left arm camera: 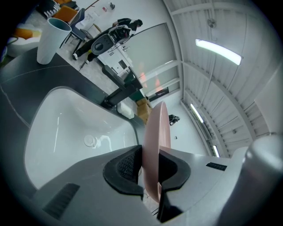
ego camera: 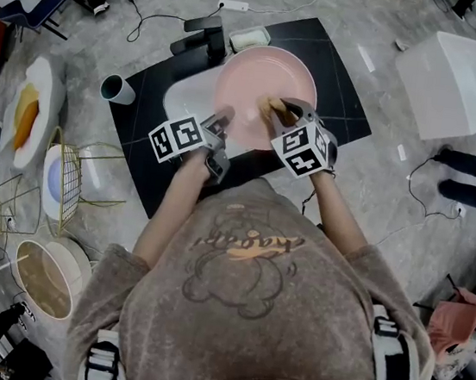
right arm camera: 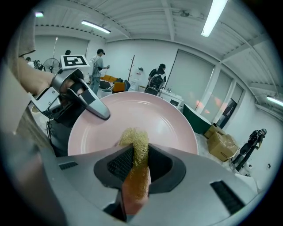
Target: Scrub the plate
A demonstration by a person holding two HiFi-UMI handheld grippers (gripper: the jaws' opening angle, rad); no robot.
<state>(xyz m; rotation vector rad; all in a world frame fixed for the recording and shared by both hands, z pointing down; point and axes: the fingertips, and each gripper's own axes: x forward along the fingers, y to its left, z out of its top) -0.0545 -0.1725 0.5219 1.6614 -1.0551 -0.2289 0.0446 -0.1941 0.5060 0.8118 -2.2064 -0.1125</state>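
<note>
A pink plate (ego camera: 264, 88) is held tilted over the white sink (ego camera: 185, 95). My left gripper (ego camera: 217, 132) is shut on the plate's near-left rim. In the left gripper view the plate (left arm camera: 157, 132) stands edge-on between the pads of that gripper (left arm camera: 150, 170). My right gripper (ego camera: 281, 111) is shut on a yellow fibrous scrubber (ego camera: 273, 105) that rests against the plate's face. In the right gripper view the scrubber (right arm camera: 137, 143) sticks out of that gripper (right arm camera: 137, 165) onto the plate (right arm camera: 163, 121), with the left gripper (right arm camera: 82, 99) clamped on the rim at upper left.
The sink (left arm camera: 66, 128) sits in a black counter (ego camera: 332, 67) with a dark faucet (ego camera: 204, 37) behind it. A pale cup (ego camera: 116, 89) stands left of the sink. A wire rack (ego camera: 70, 180), dishes (ego camera: 36, 106) and a bowl (ego camera: 44, 277) lie left; a white box (ego camera: 456, 83) right.
</note>
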